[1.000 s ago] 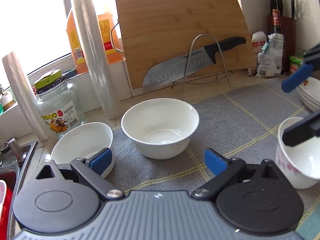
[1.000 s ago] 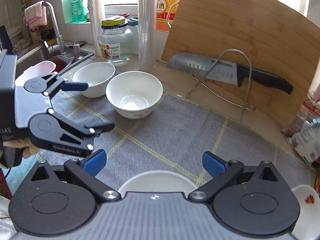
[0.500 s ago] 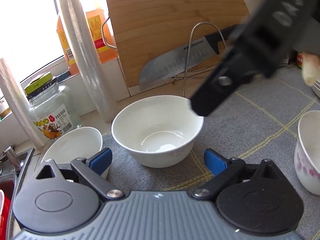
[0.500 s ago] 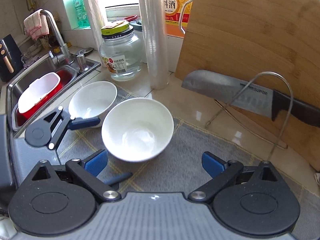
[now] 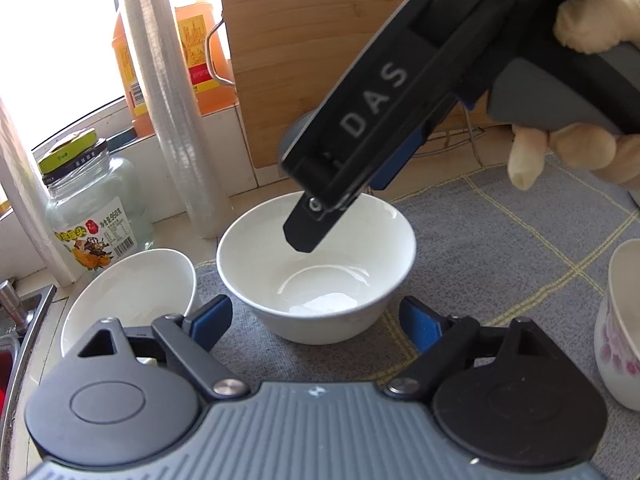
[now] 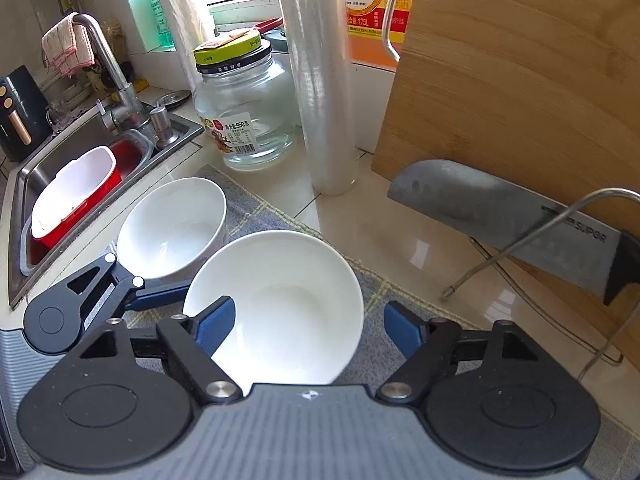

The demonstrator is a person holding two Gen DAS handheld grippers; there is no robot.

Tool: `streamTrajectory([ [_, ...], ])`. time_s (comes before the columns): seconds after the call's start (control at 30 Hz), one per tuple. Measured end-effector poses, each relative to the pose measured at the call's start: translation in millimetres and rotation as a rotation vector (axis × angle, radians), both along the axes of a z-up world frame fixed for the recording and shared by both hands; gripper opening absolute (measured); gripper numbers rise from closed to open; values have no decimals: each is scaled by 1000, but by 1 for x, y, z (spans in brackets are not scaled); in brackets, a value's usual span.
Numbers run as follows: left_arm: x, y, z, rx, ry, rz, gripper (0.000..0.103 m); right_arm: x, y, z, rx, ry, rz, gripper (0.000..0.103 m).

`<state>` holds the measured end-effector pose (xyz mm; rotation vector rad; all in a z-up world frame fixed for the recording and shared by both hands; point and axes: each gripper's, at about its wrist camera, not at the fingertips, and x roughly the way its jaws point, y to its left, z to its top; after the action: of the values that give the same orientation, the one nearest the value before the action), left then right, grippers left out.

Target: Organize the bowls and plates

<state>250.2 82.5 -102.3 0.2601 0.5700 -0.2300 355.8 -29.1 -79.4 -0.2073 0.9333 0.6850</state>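
White glazed porcelain, a deep round bowl point(image 6: 280, 304), sits on the grey checked cloth mat point(image 6: 372, 292) just ahead of the right gripper point(image 6: 308, 324), whose blue-padded jaws have just been closing; one pad is inside the rim, the other outside, neither visibly pressing. A smaller white bowl point(image 5: 128, 292) lies at ten o'clock (toward the steel sink point(image 6: 52, 160)). The left gripper point(image 5: 316, 322) gapes unclenched at the bowl's near side, its jaws also narrowing.

1. The right gripper point(image 6: 308, 328) swings in from the right-hand side and now hangs over the large white bowl point(image 6: 280, 304), its jaws narrowing around the rim.
2. The left gripper point(image 5: 316, 320) jaws narrow too, nothing pressed between them.
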Motion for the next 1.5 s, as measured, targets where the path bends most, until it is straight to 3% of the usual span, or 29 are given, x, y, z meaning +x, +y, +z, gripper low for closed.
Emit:
streamTrajectory([
  [0.23, 2, 1, -1, -13, 5, -19, 87, 12, 10, -8, 2, 19, 18, 74],
  [0.57, 5, 3, 2, -21, 5, -9, 84, 15, 12, -11, 6, 30, 28, 69],
  [1.13, -3, 1, 7, -31, 38, -31, 84, 7, 12, -4, -7, 47, 13, 69],
  [1.5, -31, 3, 26, -28, 79, -86, 84, -22, 1, 15, 24, 95, 1, 69],
])
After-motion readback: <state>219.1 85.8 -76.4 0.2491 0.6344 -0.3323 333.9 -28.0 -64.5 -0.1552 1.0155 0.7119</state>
